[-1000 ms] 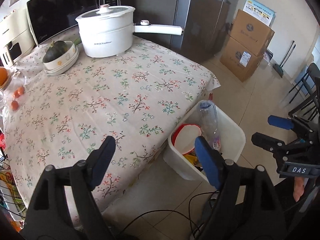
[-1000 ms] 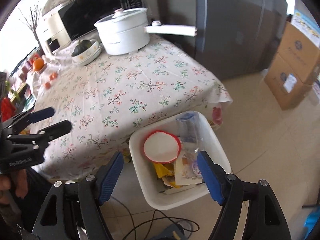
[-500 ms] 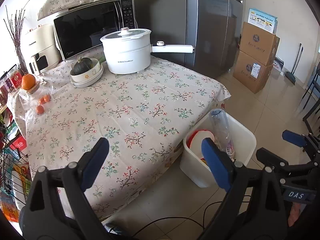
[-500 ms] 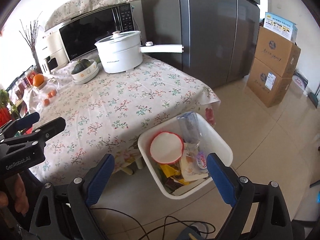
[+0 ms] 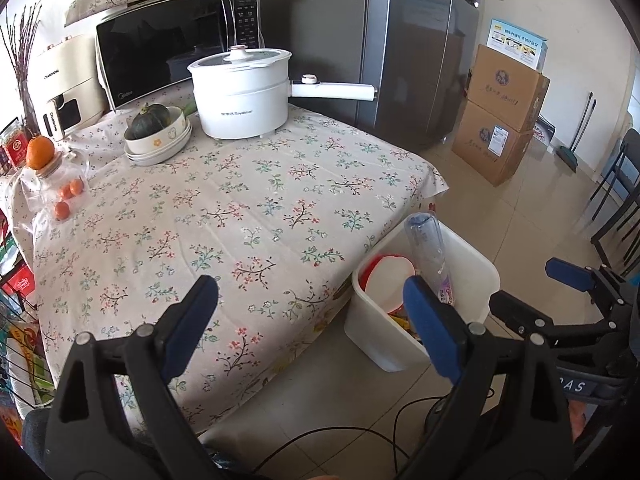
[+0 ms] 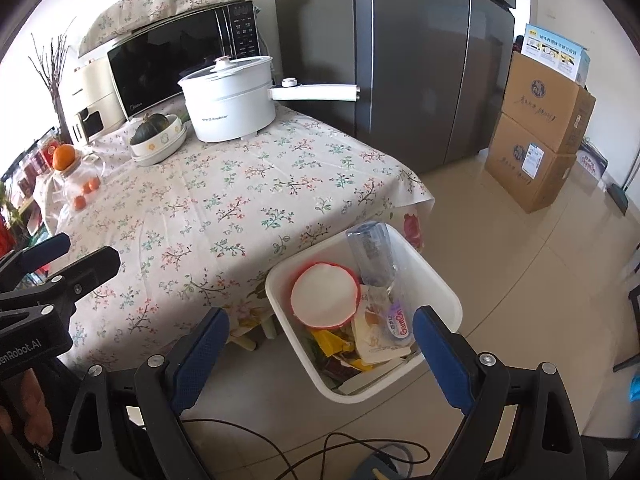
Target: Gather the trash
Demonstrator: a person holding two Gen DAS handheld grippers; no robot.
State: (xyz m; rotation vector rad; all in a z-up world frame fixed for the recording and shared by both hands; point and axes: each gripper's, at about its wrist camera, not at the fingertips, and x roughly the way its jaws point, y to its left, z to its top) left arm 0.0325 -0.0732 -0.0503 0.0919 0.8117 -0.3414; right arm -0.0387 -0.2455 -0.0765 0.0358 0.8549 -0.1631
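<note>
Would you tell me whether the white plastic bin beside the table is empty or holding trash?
Holding trash: the white plastic bin contains a red-rimmed paper bowl, clear plastic bottle and wrappers.

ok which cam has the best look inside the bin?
Right wrist. It looks down into the bin, showing the red-rimmed bowl, bottle and wrappers. The left wrist view sees the bin from the side; its near wall and a gripper finger hide most of the contents.

white pot (image 5: 244, 92), microwave (image 5: 172, 52), squash in bowl (image 5: 154, 126), cardboard boxes (image 5: 502, 112)
</note>
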